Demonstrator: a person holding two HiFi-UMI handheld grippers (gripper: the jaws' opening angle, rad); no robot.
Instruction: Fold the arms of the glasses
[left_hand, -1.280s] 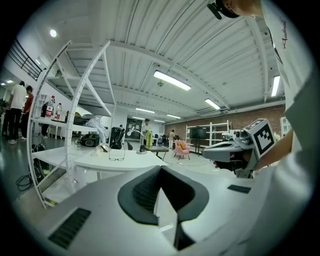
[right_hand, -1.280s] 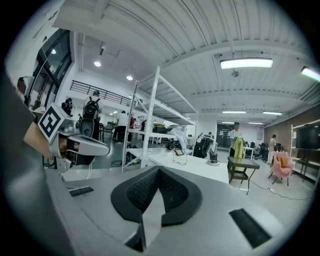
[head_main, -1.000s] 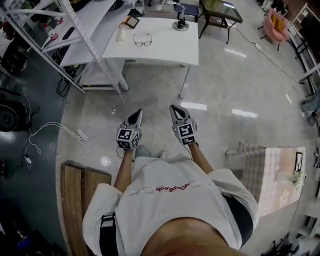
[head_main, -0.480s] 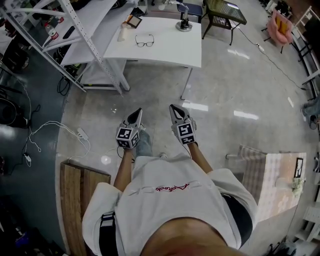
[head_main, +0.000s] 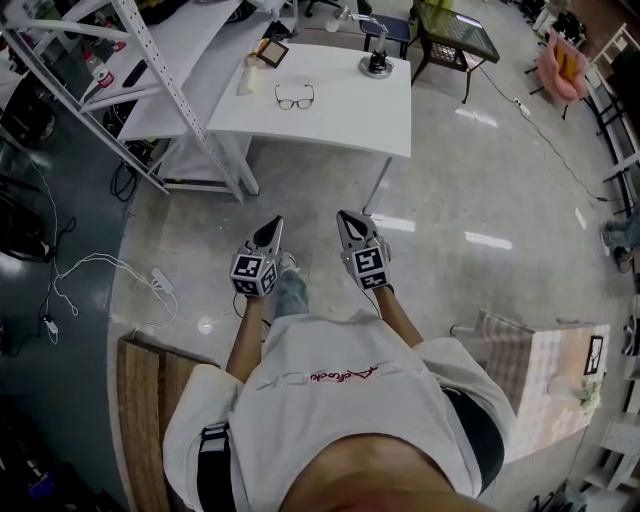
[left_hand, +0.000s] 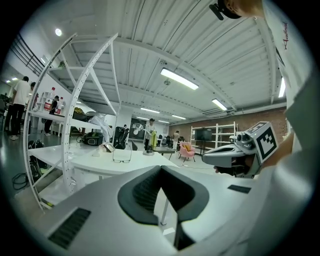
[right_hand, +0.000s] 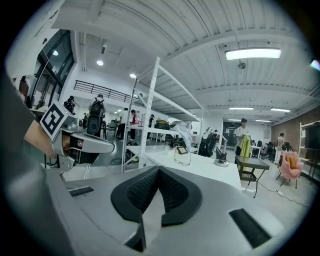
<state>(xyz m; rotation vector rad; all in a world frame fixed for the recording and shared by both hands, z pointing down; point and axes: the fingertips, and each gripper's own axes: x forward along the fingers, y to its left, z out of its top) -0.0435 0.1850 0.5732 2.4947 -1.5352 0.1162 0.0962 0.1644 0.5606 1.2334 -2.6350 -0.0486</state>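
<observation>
The black-framed glasses (head_main: 294, 97) lie with arms spread on a white table (head_main: 340, 115) well ahead of me. Both grippers hang in front of the person's body over the floor, far short of the table. My left gripper (head_main: 273, 229) and right gripper (head_main: 345, 217) point toward it, both shut and empty. From the left gripper view the glasses (left_hand: 121, 156) show small on the table, past the shut jaws of the left gripper (left_hand: 160, 167), with the right gripper (left_hand: 235, 155) alongside. The right gripper view shows the glasses (right_hand: 183, 156) beyond the right gripper (right_hand: 158, 169).
A slanted white shelf rack (head_main: 160, 70) stands left of the table. On the table are a lamp base (head_main: 377, 64), a small framed tablet (head_main: 270, 52) and a bottle (head_main: 245, 74). A power strip with cables (head_main: 160, 280) lies on the floor at the left; a wooden bench (head_main: 150, 400) is behind.
The person has walked toward the table, which now sits lower and nearer in the head view. Both grippers stay shut and side by side before the body.
</observation>
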